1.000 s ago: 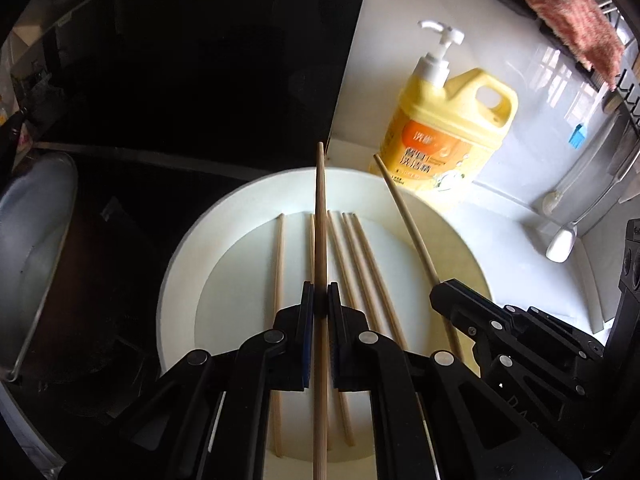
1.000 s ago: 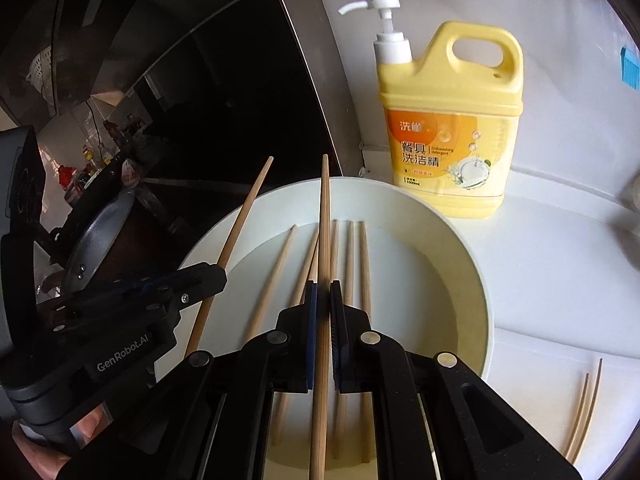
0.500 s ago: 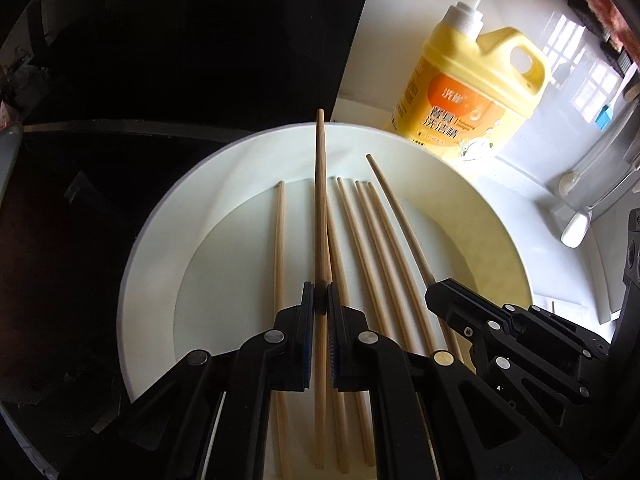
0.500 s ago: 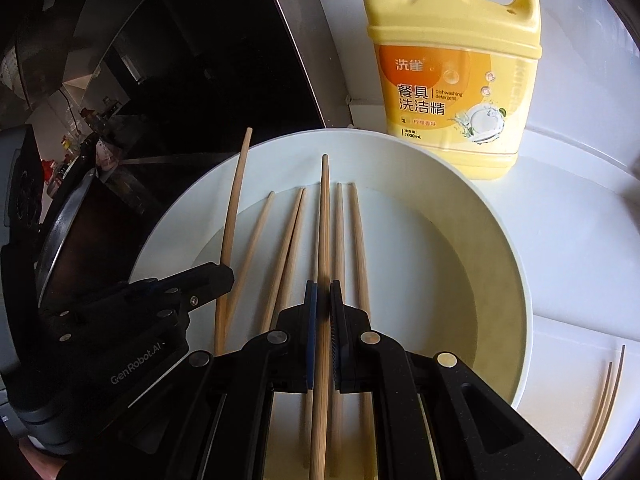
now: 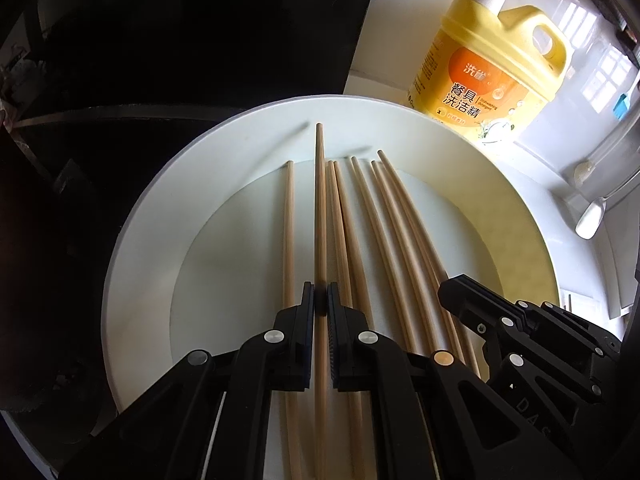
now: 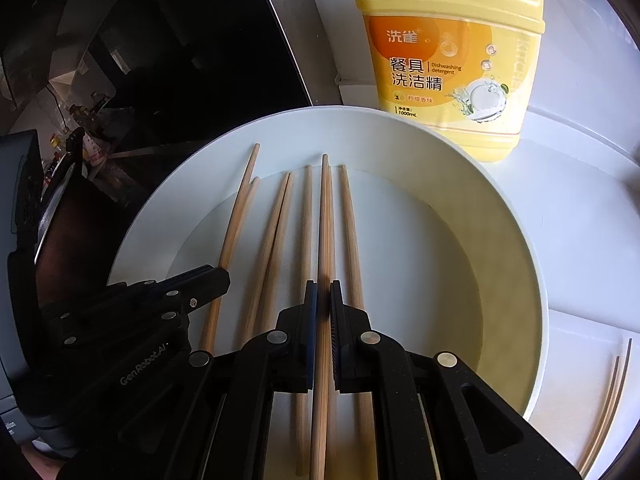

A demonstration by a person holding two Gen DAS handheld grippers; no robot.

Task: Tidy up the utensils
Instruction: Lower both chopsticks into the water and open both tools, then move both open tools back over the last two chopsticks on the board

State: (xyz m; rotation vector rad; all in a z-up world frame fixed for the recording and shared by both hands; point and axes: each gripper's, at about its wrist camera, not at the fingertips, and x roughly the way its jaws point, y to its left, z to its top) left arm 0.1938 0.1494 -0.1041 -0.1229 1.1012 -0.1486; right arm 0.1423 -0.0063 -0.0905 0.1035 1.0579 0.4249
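A white plate (image 5: 144, 248) (image 6: 516, 280) holds several wooden chopsticks (image 5: 288, 232) (image 6: 350, 220) lying side by side, pointing away from me. My left gripper (image 5: 320, 300) is shut on one chopstick (image 5: 319, 208), held low over the plate's left half with its tip over the far slope. My right gripper (image 6: 323, 292) is shut on another chopstick (image 6: 324, 220), low over the middle of the plate and parallel to the loose ones. Each gripper shows in the other's view: the right gripper (image 5: 448, 294) at the right, the left gripper (image 6: 220, 276) at the left, both gripping their sticks.
A yellow detergent bottle (image 5: 492, 60) (image 6: 448, 60) stands just behind the plate on the white counter. A dark glossy surface (image 5: 180, 40) and a dark pan (image 6: 52, 208) lie to the left. Two more chopsticks (image 6: 608, 392) rest on the counter at the right.
Both grippers have come down towards the plate and tipped further downward, each still holding its chopstick. The held sticks' tips, earlier past the far rim, now sit over the plate.
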